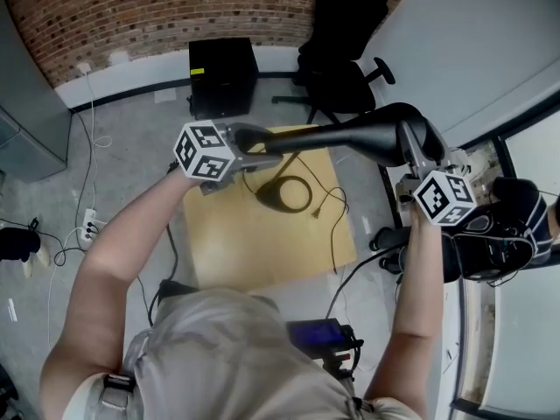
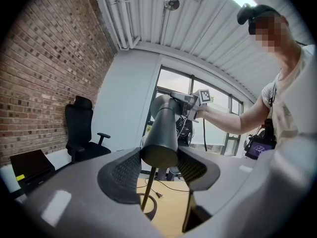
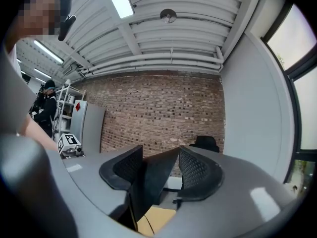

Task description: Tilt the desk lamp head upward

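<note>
A grey floor [image 1: 131, 147] fills most of the head view, with a brick wall [image 1: 131, 7] along its far edge. The person [image 1: 219, 357] stands over a small light-wood table [image 1: 254, 252], both bare forearms reaching out above it. Beyond the table are a black office chair [image 1: 341, 51] and, to its left, a black box [image 1: 223, 73] on the floor.

The desk lamp stands on the table. Its long black lamp head [image 1: 350, 134] is raised above the far edge of the tabletop and stretches across between the two hands, slim at the person's left and swelling to a rounded bulk at the right.

The left gripper [image 2: 159, 171] pinches the slim end. In the left gripper view that end sits squarely between the two ribbed pads, touching both, and the head runs away from the jaws toward the other hand.

The right gripper [image 3: 162, 171] pinches the thick end. In the right gripper view a black wedge of the head fills the gap between the pads and presses against each.

Under the slim end a thin stem [image 2: 147, 190] drops to the lamp base [image 1: 284, 195], a black ring lying flat on the tabletop. A black cord [image 1: 337, 226] trails from the base across the wood and off the table's right edge. A white power strip [image 1: 87, 230] lies on the floor well to the left.
</note>
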Demonstrator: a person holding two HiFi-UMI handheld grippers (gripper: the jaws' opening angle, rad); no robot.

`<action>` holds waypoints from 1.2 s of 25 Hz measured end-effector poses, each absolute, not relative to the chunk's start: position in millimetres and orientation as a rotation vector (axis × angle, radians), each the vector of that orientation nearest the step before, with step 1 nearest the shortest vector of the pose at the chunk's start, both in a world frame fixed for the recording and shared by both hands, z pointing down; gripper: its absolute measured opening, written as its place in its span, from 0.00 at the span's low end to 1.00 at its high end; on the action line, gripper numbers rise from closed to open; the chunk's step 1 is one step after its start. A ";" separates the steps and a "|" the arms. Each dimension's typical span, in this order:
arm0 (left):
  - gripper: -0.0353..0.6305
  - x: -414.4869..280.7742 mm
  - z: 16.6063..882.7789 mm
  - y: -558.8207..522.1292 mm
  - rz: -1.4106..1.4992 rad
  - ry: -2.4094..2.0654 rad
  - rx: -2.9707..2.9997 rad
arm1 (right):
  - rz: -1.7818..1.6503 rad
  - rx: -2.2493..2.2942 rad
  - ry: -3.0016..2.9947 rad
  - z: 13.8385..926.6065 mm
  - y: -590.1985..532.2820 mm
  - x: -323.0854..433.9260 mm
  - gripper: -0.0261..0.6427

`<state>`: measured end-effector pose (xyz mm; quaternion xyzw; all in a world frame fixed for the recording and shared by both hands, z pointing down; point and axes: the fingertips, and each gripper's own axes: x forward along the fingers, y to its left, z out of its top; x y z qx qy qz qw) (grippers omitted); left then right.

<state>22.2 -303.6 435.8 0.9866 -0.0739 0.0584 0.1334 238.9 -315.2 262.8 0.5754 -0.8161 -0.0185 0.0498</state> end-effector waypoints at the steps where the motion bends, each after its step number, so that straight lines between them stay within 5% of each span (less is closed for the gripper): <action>1: 0.39 22.4 436.9 -303.0 0.170 -0.212 2.861 | -0.065 1.748 -2.484 261.8 -315.0 237.5 0.39; 30: 0.39 34.1 457.7 -297.4 0.266 -0.149 2.874 | -0.362 1.650 -2.354 204.8 -310.8 173.2 0.35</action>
